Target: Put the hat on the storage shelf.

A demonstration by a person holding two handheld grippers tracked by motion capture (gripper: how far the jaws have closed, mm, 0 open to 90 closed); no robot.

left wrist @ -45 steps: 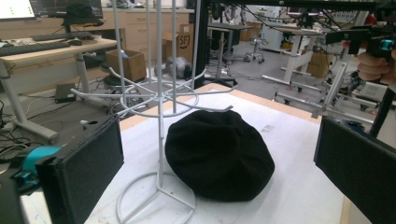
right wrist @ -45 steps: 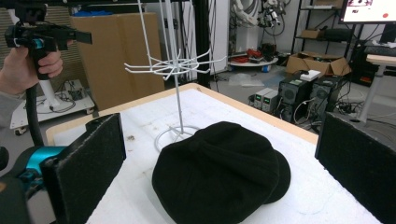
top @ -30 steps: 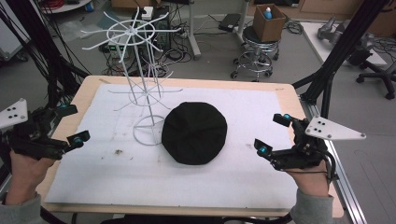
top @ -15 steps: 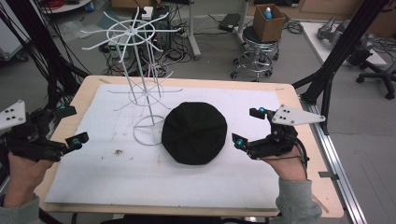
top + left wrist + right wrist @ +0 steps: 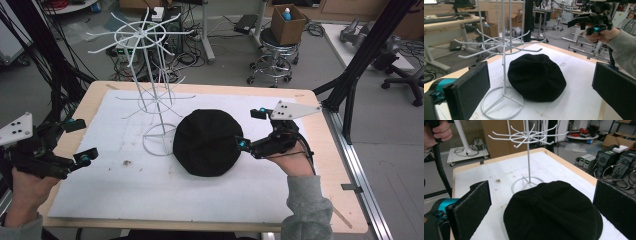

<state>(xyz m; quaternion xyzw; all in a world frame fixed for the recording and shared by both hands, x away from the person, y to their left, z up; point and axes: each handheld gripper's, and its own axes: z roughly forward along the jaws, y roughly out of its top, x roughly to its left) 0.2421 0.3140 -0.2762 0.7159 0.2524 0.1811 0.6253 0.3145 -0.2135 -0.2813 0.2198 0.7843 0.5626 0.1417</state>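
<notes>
So the beanie sits flat about mid-desk, on the sheet that covers most of the top. The wire hat rack stands just behind and left of it, with its ring base touching the beanie's edge. The right gripper is right at the beanie's right side, jaws wide apart. The left gripper is over the desk's left edge, well apart from both, jaws also wide apart.
</notes>
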